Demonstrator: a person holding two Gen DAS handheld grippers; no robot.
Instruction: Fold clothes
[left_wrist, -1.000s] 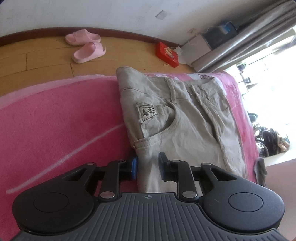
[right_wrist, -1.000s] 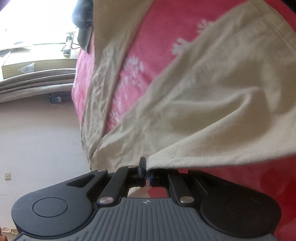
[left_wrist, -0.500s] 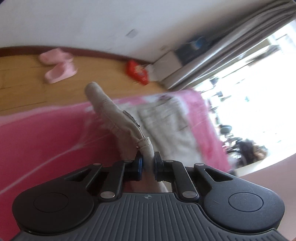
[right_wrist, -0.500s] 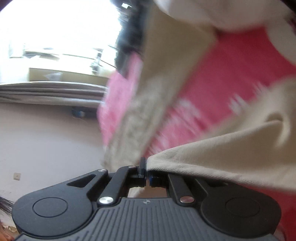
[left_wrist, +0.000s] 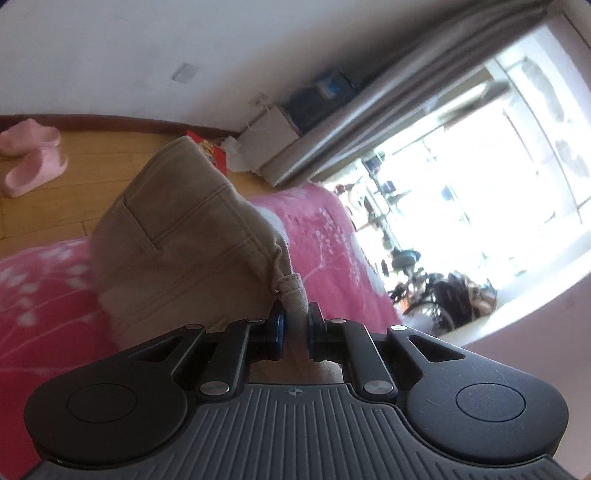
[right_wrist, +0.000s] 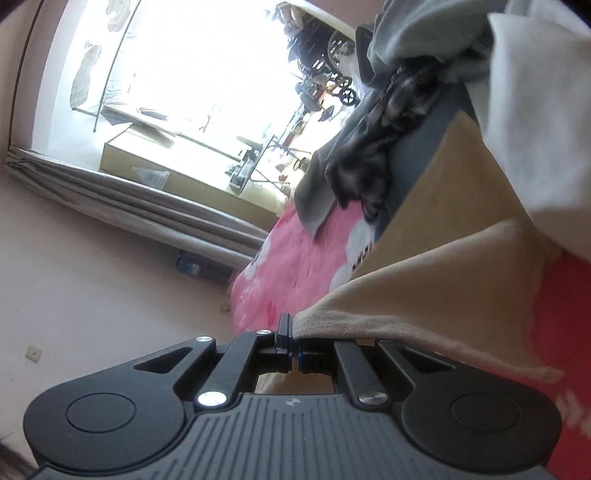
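Khaki trousers (left_wrist: 184, 240) hang lifted above the pink bed cover (left_wrist: 325, 236). Their waistband corner is pinched between the pads of my left gripper (left_wrist: 294, 328), which is shut on the cloth. In the right wrist view, a hem edge of the same khaki trousers (right_wrist: 424, 295) runs into my right gripper (right_wrist: 294, 347), whose jaws are shut tight on it. The fabric drapes away to the right over the pink bed cover (right_wrist: 291, 266). The rest of the trousers is out of view.
Pink slippers (left_wrist: 33, 162) and a red box (left_wrist: 216, 153) lie on the wooden floor by the wall. Grey curtains (left_wrist: 388, 110) frame a bright window. A pile of dark and grey clothes (right_wrist: 373, 144) and a white garment (right_wrist: 535, 122) sit on the bed.
The left gripper closed on the waistband and lifted it; the trousers, flat a second ago, now hang bunched. The right gripper kept its hold on the hem and swung upward toward the window.
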